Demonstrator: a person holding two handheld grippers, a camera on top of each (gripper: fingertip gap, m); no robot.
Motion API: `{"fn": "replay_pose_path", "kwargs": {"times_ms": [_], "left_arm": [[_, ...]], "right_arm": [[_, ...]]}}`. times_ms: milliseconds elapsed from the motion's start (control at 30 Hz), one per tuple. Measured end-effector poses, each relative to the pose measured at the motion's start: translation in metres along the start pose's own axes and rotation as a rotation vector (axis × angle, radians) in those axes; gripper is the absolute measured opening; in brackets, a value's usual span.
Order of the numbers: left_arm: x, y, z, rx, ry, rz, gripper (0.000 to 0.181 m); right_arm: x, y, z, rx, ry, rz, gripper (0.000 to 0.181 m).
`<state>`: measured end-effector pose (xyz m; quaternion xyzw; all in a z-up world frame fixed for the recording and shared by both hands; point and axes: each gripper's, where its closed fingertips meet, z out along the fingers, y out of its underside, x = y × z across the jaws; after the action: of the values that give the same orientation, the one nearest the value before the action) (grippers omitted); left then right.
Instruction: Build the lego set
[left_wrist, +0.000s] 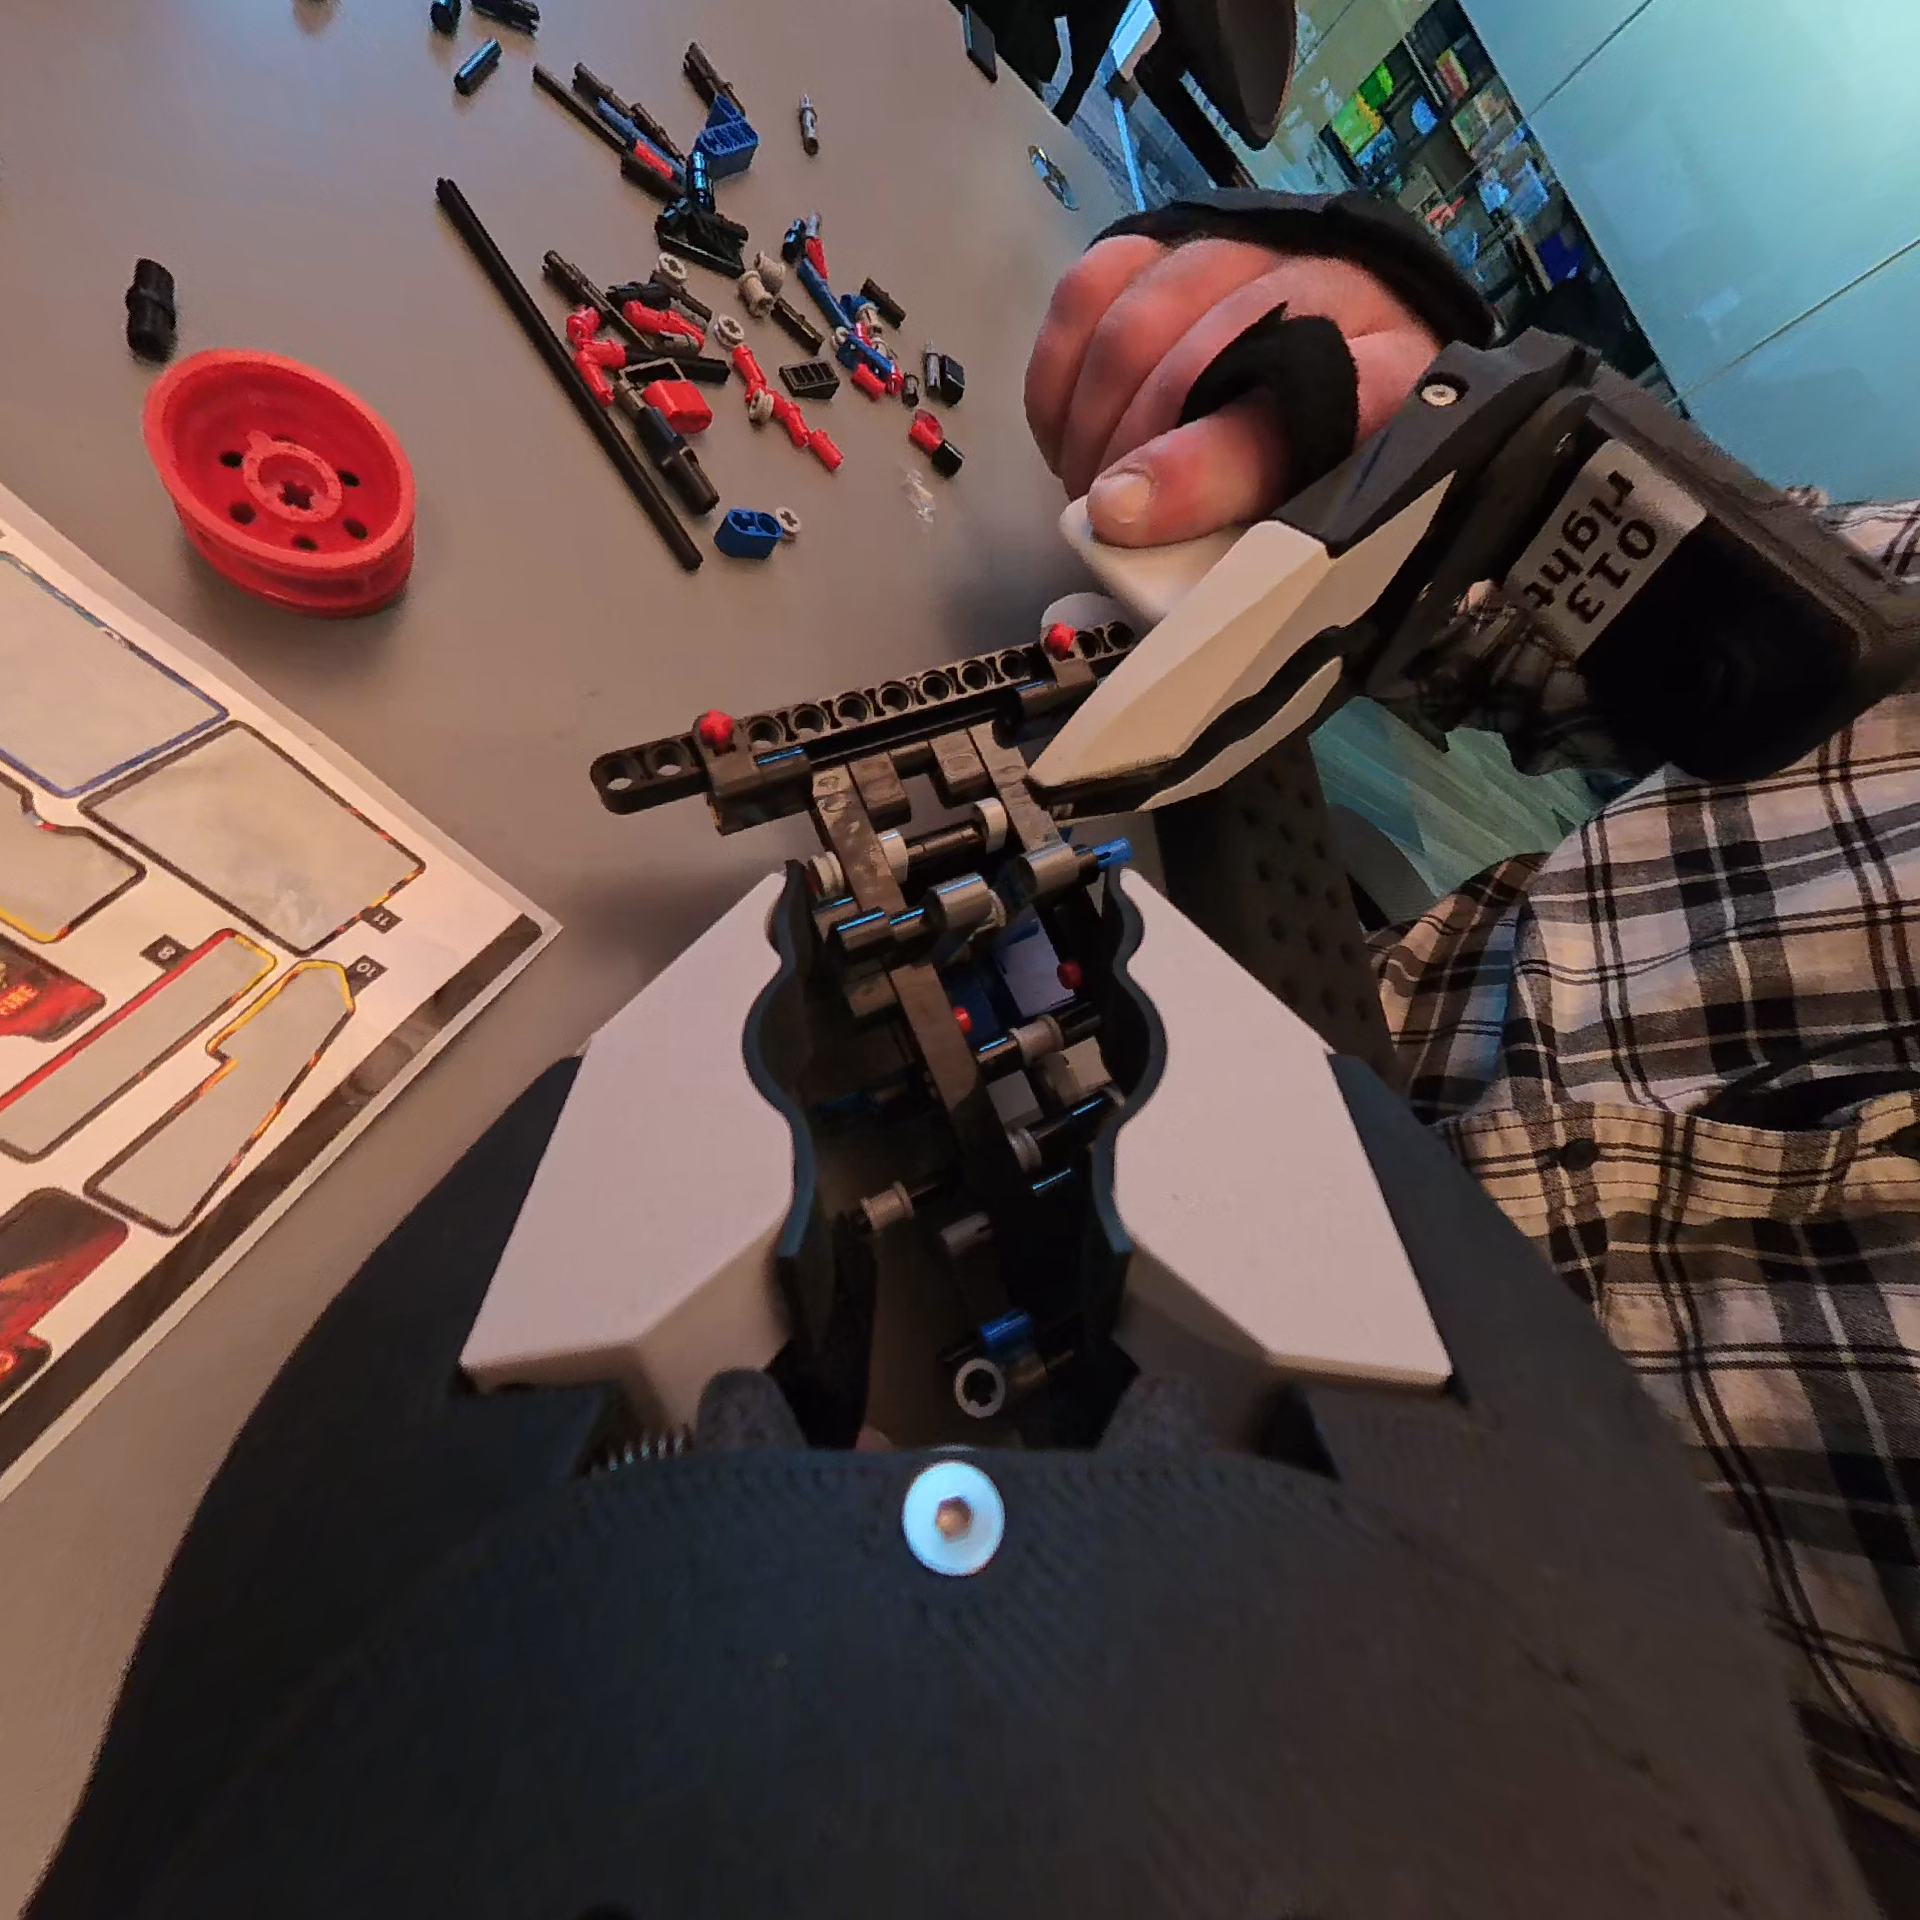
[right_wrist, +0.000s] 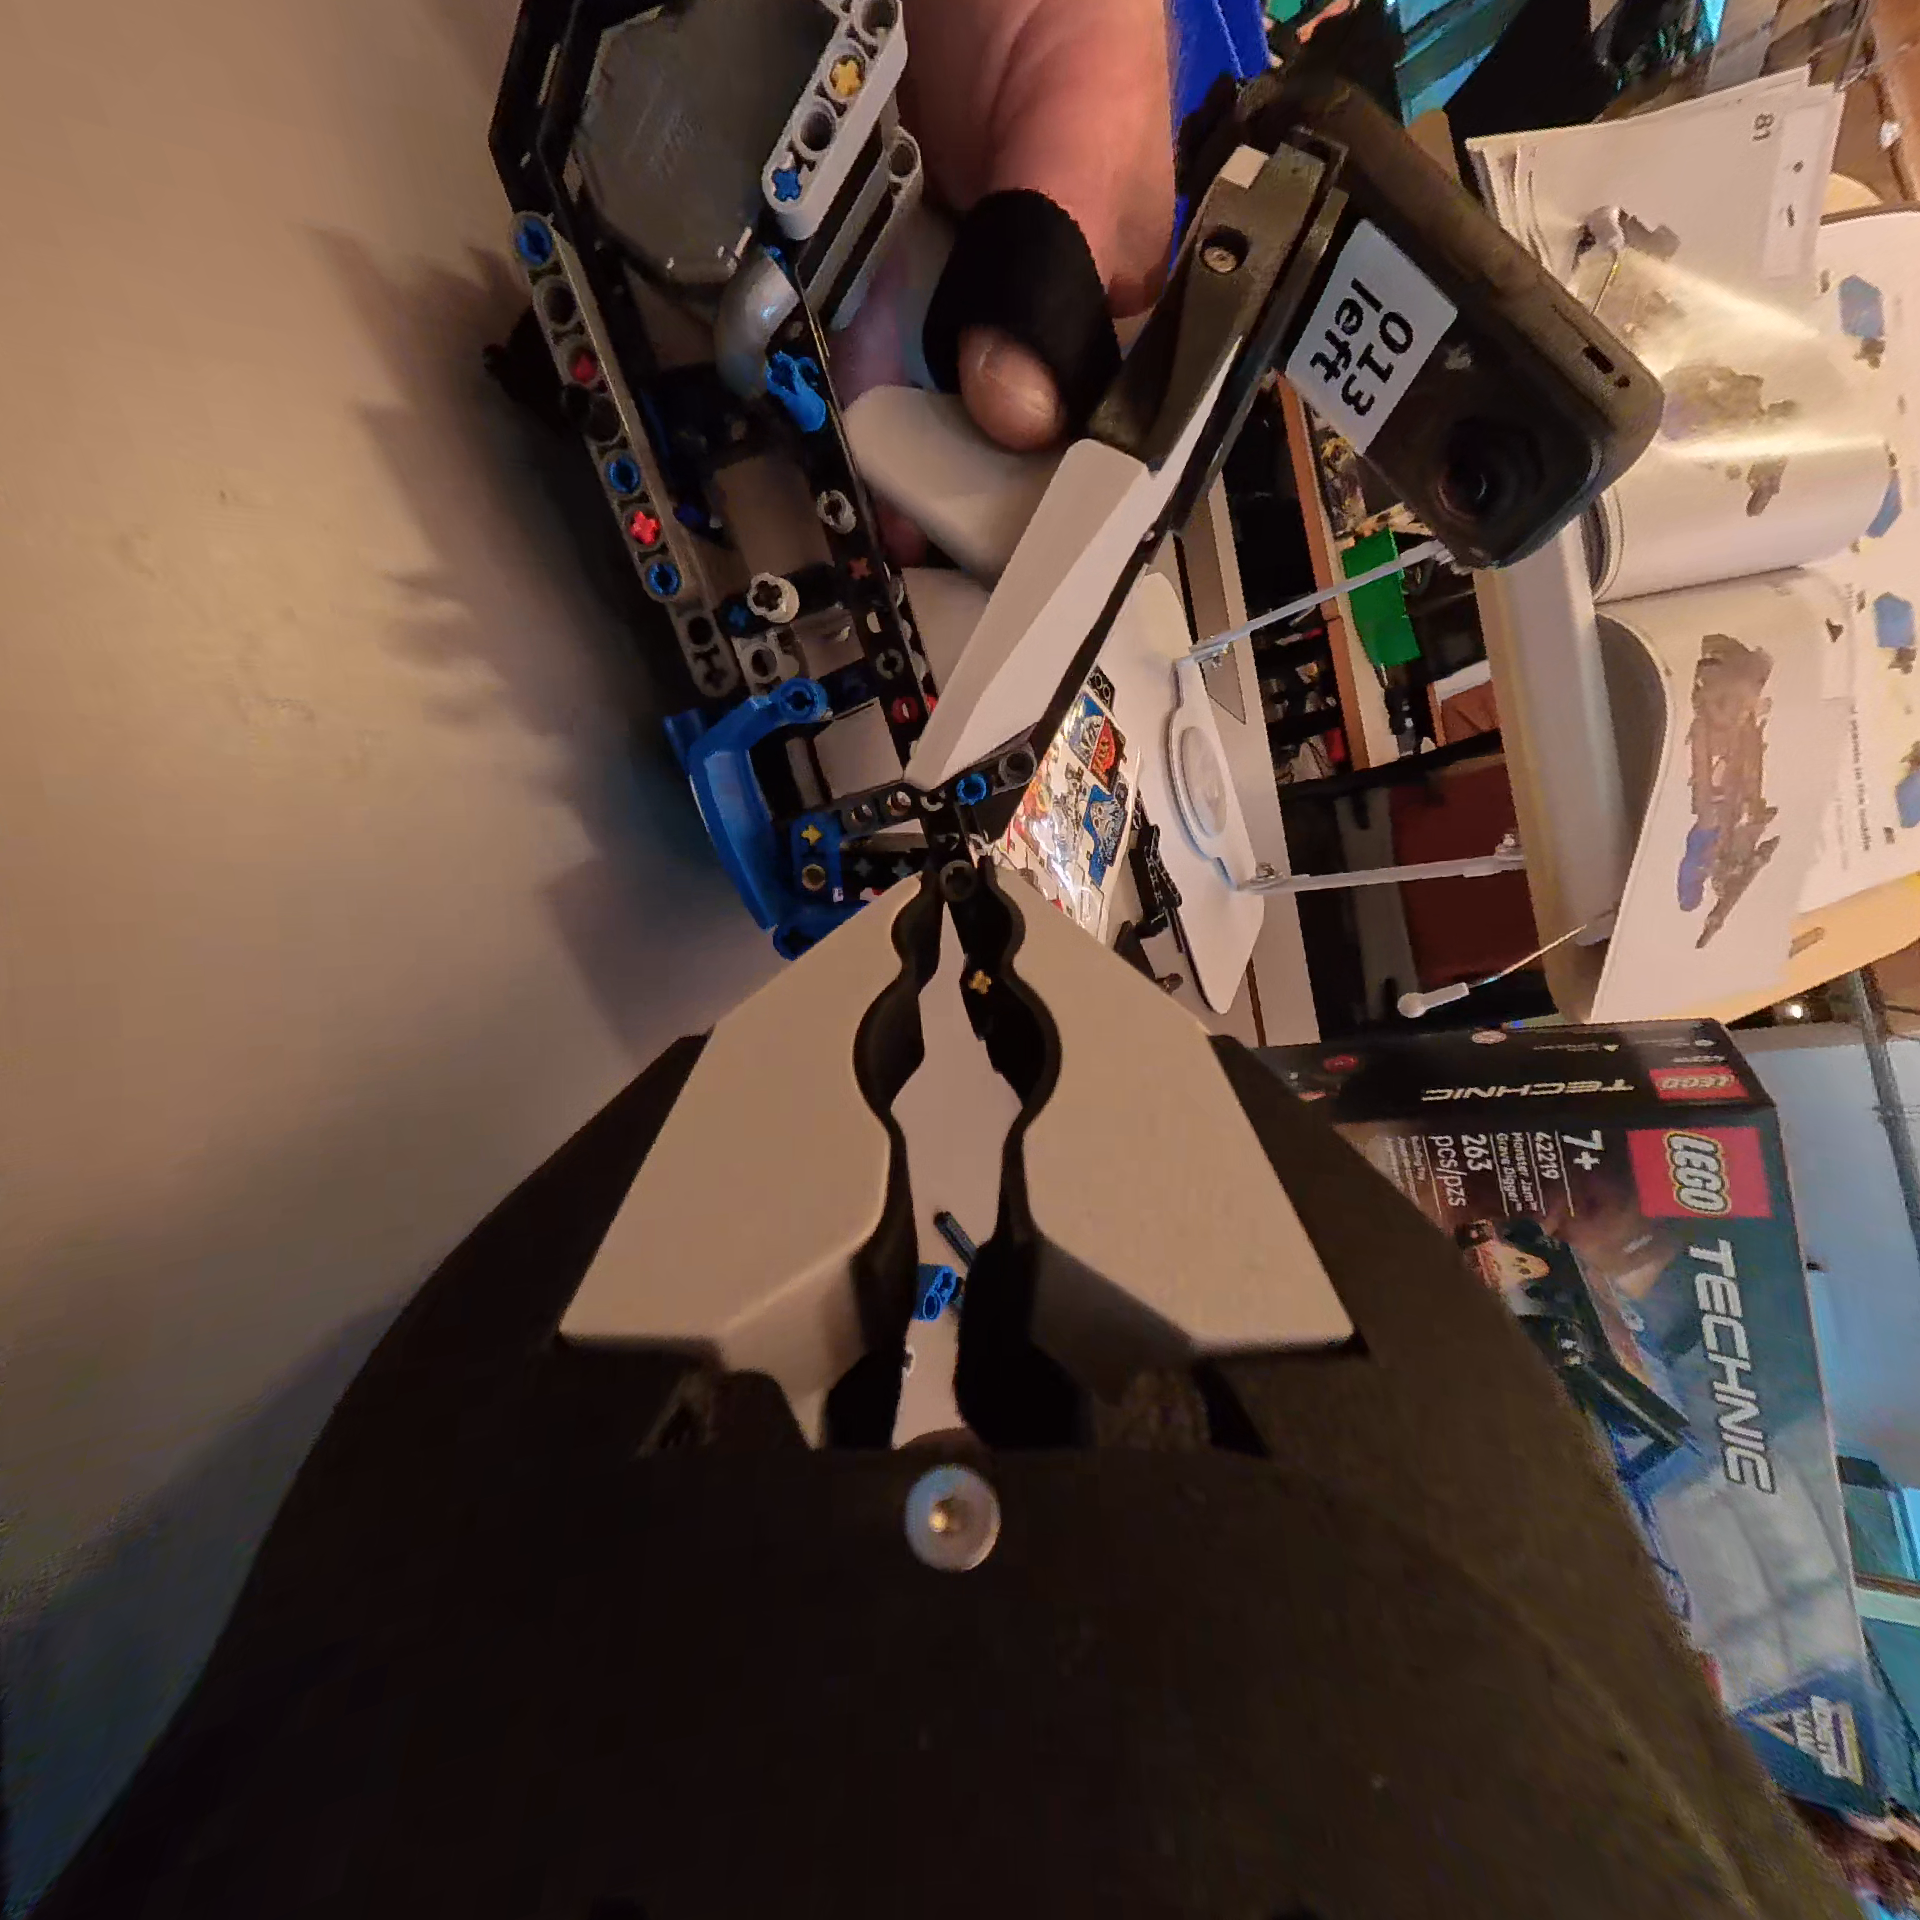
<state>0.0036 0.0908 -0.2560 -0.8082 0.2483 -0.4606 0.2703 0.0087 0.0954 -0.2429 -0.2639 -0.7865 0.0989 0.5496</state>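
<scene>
Black model frame (left_wrist: 940, 997) was clamped in the left gripper (left_wrist: 951, 914); its beam (left_wrist: 883, 717) was pinched by the right gripper (right_wrist: 961, 894).

Grey table (left_wrist: 312, 675), checked shirt (left_wrist: 1683, 1091), shelves (right_wrist: 1340, 665).

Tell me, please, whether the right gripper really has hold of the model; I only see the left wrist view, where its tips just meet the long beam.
Observer: Yes. In the right wrist view the right gripper is shut on a thin black beam at the end of the model.
Operator: Is anything beside that grip that I cannot see?
Observer: A curved blue bumper sits on the model just left of the fingertips.
Operator: Where is the box, please?
Observer: The box lies to the right of the gripper, with an open booklet above it in the picture.
</scene>
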Motion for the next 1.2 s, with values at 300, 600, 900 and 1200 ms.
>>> {"fn": "replay_pose_path", "kwargs": {"times_ms": [300,600,900,1200], "left_arm": [[-0.0019,-0.003,0.0004,0.021,0.007,-0.029,0.053],[-0.0007,-0.0032,0.0021,0.022,0.014,-0.03,0.053],[-0.0004,-0.003,0.0029,0.012,0.008,-0.019,0.053],[-0.0006,-0.0028,0.0029,0.008,0.016,-0.016,0.053]], "right_arm": [[0.0021,0.0006,-0.0013,0.009,0.003,0.056,0.005],[0.0018,0.0004,-0.0023,0.022,-0.01,0.059,0.005],[0.0013,0.0011,-0.001,0.031,-0.024,0.022,0.005],[0.0012,0.0002,0.0009,0.045,-0.087,-0.025,0.005]]}}
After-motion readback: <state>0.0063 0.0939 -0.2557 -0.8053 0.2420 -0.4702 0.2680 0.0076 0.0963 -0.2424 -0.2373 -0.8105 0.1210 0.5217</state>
